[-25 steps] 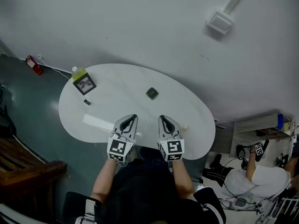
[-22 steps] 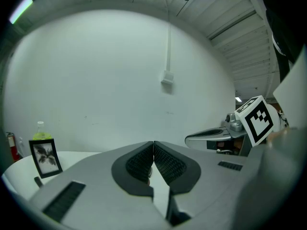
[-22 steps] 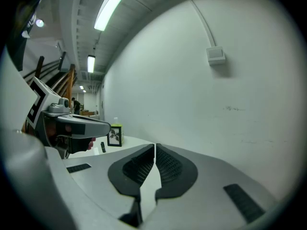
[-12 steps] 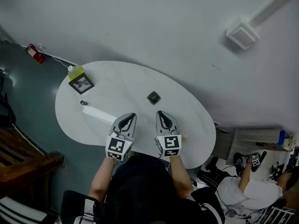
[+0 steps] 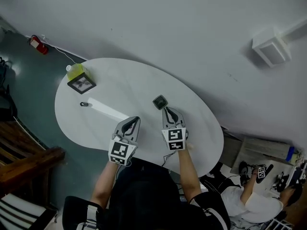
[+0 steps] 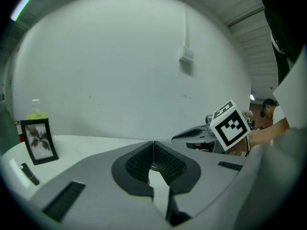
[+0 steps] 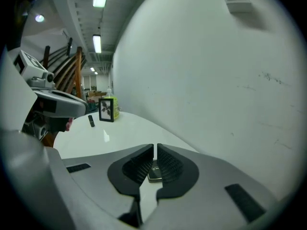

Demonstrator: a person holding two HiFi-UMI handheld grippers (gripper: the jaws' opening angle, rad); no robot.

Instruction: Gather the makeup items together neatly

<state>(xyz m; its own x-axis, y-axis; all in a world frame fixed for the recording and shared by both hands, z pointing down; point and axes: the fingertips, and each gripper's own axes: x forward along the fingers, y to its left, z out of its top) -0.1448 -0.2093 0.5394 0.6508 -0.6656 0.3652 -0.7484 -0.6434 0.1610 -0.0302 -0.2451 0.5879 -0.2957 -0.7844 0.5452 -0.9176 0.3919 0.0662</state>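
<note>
A dark square compact (image 5: 159, 102) lies near the middle of the white oval table (image 5: 120, 87). My right gripper (image 5: 168, 110) is shut and empty, its tips just short of the compact; in the right gripper view the compact (image 7: 154, 173) shows low behind the closed jaws. A small dark tube (image 5: 84, 104) lies at the table's left, also seen as the tube (image 6: 29, 173) in the left gripper view. My left gripper (image 5: 134, 120) is shut with nothing in it, beside the right one near the table's front edge.
A black photo frame (image 5: 80, 83) and a yellow-green bottle (image 5: 74, 71) stand at the table's far left. A wall runs behind the table. Wooden furniture (image 5: 24, 162) stands on the left, and a person (image 5: 254, 200) sits at the lower right.
My right gripper has moved forward across the table up to the compact. The left gripper has stayed near the front edge. The head view has shifted a little.
</note>
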